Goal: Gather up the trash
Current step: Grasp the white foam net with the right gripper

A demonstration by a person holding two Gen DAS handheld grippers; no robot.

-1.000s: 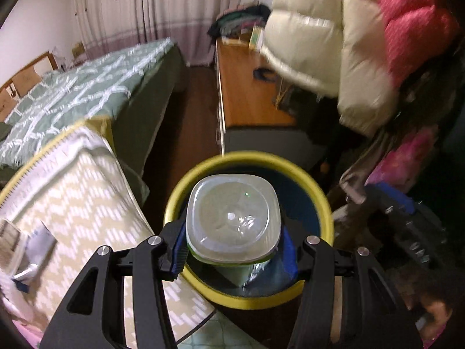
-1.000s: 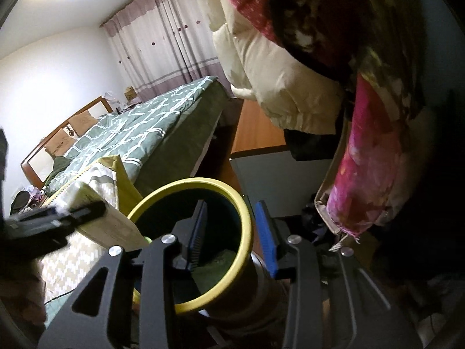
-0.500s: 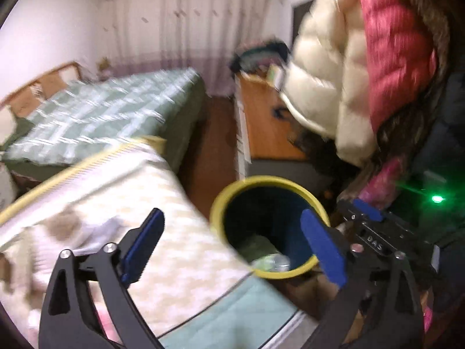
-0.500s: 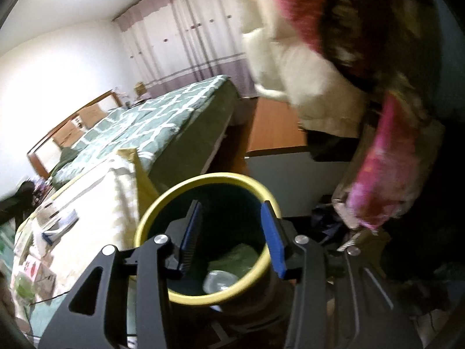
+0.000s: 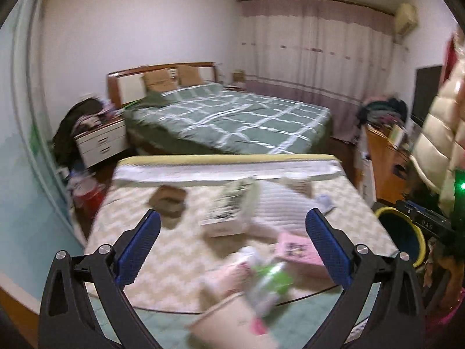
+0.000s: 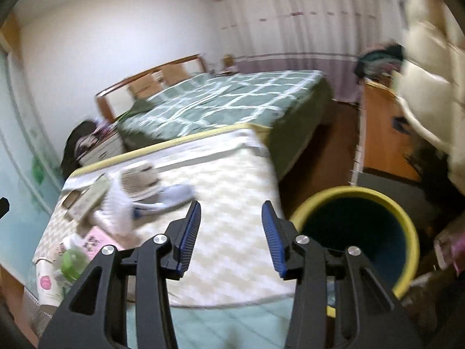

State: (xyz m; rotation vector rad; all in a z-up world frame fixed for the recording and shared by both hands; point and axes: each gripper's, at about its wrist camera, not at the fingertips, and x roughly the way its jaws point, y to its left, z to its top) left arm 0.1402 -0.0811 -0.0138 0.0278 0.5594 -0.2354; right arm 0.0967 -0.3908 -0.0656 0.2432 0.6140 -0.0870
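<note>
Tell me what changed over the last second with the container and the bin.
The left hand-held gripper let the clear container go into the yellow-rimmed bin; its jaws have just been opening, empty, and it swung toward the cluttered mattress. The right hand-held gripper stayed empty.

A second ago my left gripper (image 5: 232, 241) was clamped on a clear plastic container right above the yellow-rimmed bin (image 5: 402, 240). Its jaws had just been opening, and by now they stood spread wide with nothing between them; the container was gone from my grip. I swung that gripper away from the bin, which ended up far to its right, and it faced the patterned mattress (image 5: 180, 258) with its blurred litter. My right gripper (image 6: 231, 232), which had straddled the bin's rim, came off the bin (image 6: 401, 221) too; the bin sat to its right, and its jaws, having just been opening a little, were empty over the mattress (image 6: 232, 180).
</note>
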